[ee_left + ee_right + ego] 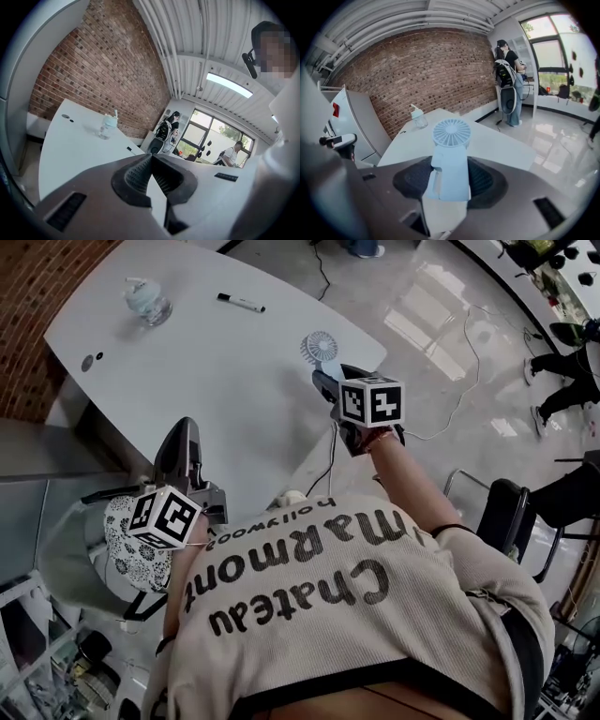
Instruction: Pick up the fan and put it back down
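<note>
A small pale-blue hand fan (321, 346) is held near the right edge of the white table (187, 362). My right gripper (328, 378) is shut on its handle, and the round grille points away from me. In the right gripper view the fan (451, 133) stands upright between the dark pads (487, 180) of that gripper (451, 177), over the tabletop. Whether its base touches the table is hidden. My left gripper (184, 432) hangs at the table's near edge, shut and holding nothing. Its pads (136, 176) meet at the tips in the left gripper view.
A clear bottle (147, 301) and a black marker (241, 303) lie at the far side of the table. A cable (459, 381) runs over the shiny floor on the right, by a chair (502, 507). A person (508, 79) stands by the windows, and a brick wall (431, 70) lies behind.
</note>
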Motion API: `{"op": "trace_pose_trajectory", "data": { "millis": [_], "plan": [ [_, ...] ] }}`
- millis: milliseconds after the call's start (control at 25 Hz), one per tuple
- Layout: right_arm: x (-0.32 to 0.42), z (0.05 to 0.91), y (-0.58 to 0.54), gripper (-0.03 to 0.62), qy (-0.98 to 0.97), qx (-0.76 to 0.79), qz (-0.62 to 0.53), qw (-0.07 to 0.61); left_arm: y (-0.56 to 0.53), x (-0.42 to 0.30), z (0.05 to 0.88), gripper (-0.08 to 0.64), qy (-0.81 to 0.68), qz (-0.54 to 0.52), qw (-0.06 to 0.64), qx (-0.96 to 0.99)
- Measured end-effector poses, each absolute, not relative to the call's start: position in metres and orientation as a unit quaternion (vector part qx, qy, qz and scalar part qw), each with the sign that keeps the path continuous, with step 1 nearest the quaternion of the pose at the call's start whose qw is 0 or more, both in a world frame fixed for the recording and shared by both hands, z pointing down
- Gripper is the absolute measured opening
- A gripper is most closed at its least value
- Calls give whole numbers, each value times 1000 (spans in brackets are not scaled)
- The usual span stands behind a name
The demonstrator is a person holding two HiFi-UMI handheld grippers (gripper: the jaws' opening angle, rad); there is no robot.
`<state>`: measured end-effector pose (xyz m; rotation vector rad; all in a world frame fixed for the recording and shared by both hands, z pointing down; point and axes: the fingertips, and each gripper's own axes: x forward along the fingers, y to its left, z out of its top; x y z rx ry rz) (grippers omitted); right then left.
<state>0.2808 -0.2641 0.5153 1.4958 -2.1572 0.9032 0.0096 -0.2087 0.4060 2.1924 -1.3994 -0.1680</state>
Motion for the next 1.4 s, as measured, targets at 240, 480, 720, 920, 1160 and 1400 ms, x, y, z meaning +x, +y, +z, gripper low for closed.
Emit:
{"op": "trace_pose_trajectory", "data": {
  "millis": [240, 480, 720, 920, 1160, 1400],
  "plan": [
    [297, 530, -277, 221, -753, 538, 321, 202, -211, -4, 400, 0, -544, -57, 261, 795],
    [310, 548, -285, 221, -740, 543, 334, 213, -205, -21, 393, 0, -569, -68, 253, 780],
    [311, 558, -289, 221, -735, 541, 341, 226, -195, -36, 391, 0, -587, -78, 250, 766],
    [312, 565, -293, 221, -730, 542, 341, 239, -193, -44, 392, 0, -597, -86, 251, 757],
    [308, 574, -293, 221, -727, 539, 339, 257, -188, -52, 393, 0, -604, -91, 251, 751],
    [306, 580, -294, 222, -723, 540, 337, 268, -184, -59, 394, 0, -613, -91, 251, 744]
  ]
}}
